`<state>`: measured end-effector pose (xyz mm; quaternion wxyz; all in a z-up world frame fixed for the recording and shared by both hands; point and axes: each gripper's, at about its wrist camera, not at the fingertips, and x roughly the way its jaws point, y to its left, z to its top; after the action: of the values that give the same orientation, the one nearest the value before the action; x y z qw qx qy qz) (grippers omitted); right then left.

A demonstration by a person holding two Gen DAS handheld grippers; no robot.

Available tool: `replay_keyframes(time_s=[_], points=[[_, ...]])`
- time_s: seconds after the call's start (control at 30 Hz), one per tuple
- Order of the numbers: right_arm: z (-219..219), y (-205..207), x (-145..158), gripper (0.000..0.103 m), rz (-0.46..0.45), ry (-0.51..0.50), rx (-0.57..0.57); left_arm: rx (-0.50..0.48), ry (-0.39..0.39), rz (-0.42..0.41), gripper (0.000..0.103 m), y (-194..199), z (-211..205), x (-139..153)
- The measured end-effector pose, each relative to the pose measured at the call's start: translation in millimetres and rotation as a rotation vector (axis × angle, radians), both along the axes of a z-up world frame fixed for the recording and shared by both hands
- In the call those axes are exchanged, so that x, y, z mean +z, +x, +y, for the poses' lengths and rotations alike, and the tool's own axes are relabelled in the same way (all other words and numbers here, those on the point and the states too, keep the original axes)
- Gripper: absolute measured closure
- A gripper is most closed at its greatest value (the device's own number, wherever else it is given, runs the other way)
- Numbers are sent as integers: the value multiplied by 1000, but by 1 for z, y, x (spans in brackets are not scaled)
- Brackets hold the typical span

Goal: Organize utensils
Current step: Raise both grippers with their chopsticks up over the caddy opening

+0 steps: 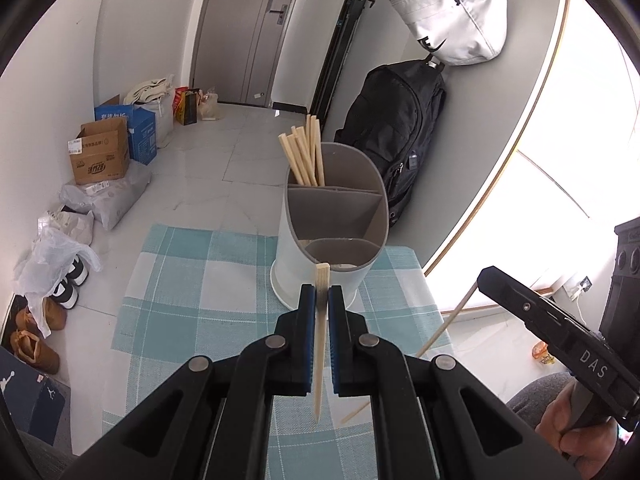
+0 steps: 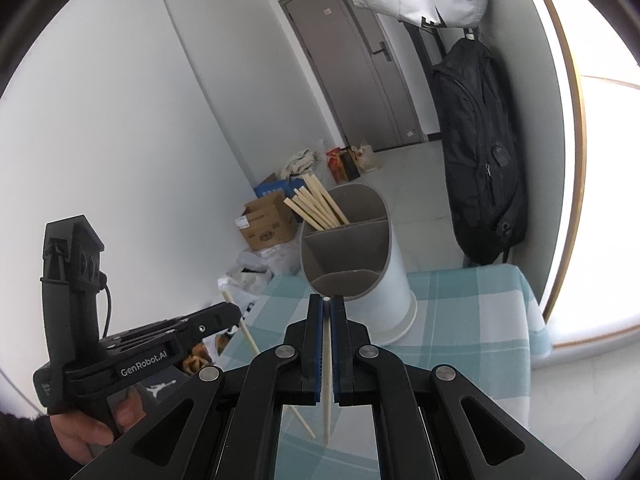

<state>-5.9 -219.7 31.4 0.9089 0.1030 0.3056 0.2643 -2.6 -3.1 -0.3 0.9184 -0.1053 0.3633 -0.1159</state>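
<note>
Each claw carries a single chopstick above the bench (image 1: 192, 280), with its checked cloth, so the step in hand looks like the carry to the holder. The left claw (image 1: 321, 300) is pinched shut on a wooden chopstick (image 1: 320, 344), blunt end up and tip hanging down, just before the near rim of the white utensil holder (image 1: 320, 236). The right claw (image 2: 328, 312) is likewise closed on a pale chopstick (image 2: 327, 364), held upright close to the holder's near side. The rear compartment already holds a bundle of chopsticks (image 1: 302, 156); the nearer compartments look empty. The next move likely calls for lifting each stick over the rim, tip downward, into that rear compartment before letting go.
</note>
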Motion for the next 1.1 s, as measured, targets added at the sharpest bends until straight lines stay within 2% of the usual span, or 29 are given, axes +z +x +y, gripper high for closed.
replay_keyframes(time_s=[0.23, 0.5, 0.87, 1.1], points=[[3, 1, 22, 100, -35, -15, 9, -25, -1, -30, 101, 4, -5, 22], [0, 22, 50, 100, -58, -10, 2, -43, -13, -36, 101, 16, -8, 49], [2, 61, 112, 100, -120, -20, 19, -72, -30, -57, 101, 45, -12, 106], [5, 90, 143, 100, -155, -33, 22, -81, -27, -78, 101, 68, -14, 131]])
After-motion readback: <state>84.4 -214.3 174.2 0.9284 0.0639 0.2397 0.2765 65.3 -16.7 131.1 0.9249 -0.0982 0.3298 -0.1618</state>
